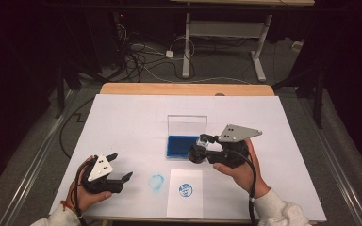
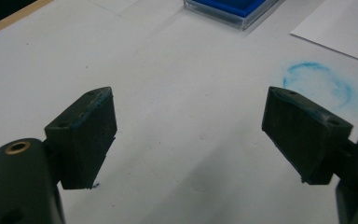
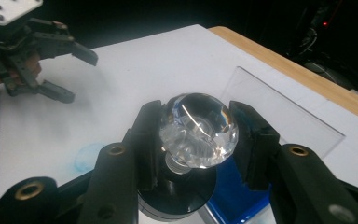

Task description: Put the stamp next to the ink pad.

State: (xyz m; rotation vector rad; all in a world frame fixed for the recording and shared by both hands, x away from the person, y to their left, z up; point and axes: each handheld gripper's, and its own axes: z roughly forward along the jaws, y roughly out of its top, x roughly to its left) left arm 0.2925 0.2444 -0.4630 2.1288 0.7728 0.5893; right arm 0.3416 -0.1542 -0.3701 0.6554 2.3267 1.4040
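On the white table (image 1: 122, 122), the right gripper (image 1: 206, 146) held a stamp (image 1: 199, 151) by its clear knob, at the near right corner of the blue ink pad (image 1: 180, 145). The left gripper (image 1: 120, 167) rested near the front edge, jaws apart, beside a blue smudge (image 1: 156, 182) and a stamped paper (image 1: 185, 193).

Blue ink pad (image 1: 181, 146), clear-knobbed black stamp (image 3: 198, 130), blue-smudged white table sheet (image 1: 122, 127), blue-printed white card (image 1: 185, 193)
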